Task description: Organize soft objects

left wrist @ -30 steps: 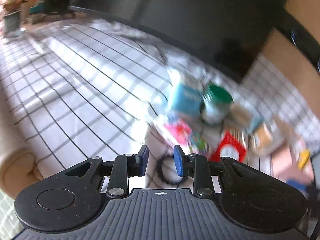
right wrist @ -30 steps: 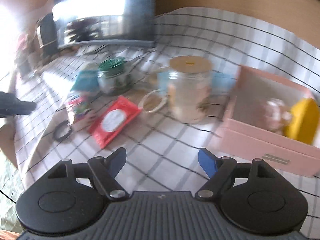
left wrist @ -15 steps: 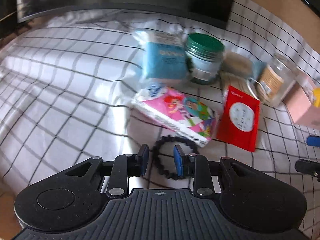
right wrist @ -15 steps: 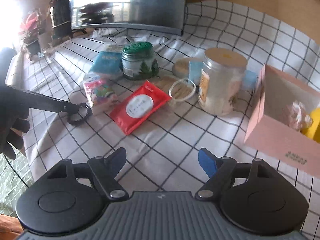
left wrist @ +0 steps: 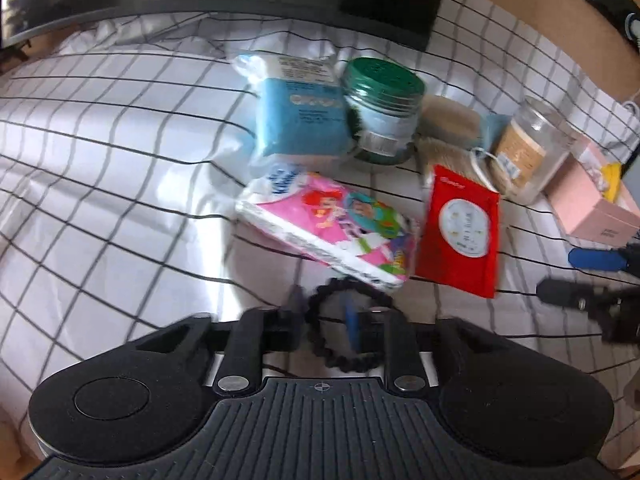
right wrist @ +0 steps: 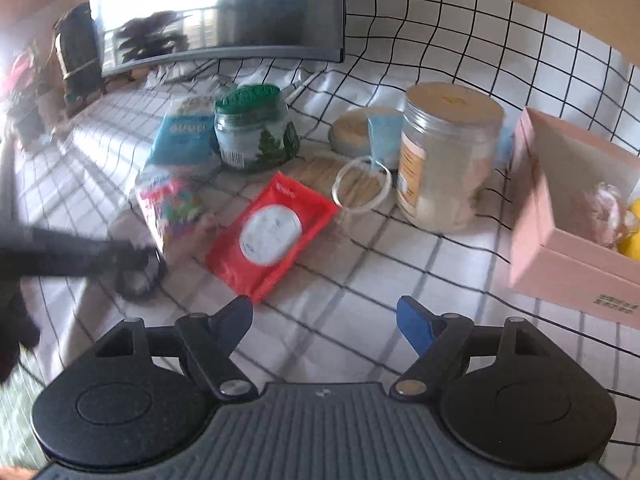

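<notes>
A black scrunchie hair tie (left wrist: 352,360) lies on the checked cloth right in front of my left gripper (left wrist: 323,316). Its jaws are closing with the tie's left side between the pads, and a sliver of cloth still shows beside the strand. The right wrist view shows the same tie (right wrist: 138,280) under that gripper's blurred tip. My right gripper (right wrist: 324,316) hangs open over bare cloth, nothing between its fingers. A pink box (right wrist: 560,264) at the right holds a pink soft thing (right wrist: 604,216) and a yellow one (right wrist: 634,232).
Beyond the tie lie a cartoon tissue pack (left wrist: 332,224), a red wipes pack (left wrist: 460,232) and a blue pack (left wrist: 300,120). Behind stand a green-lidded jar (left wrist: 380,112), a clear jar (left wrist: 528,152) and a white ring (right wrist: 362,184). A dark monitor (right wrist: 220,12) closes the back.
My left gripper swung down to the hair tie, and its pads have come closer together around the tie's side. The right gripper slid sideways, still open.
</notes>
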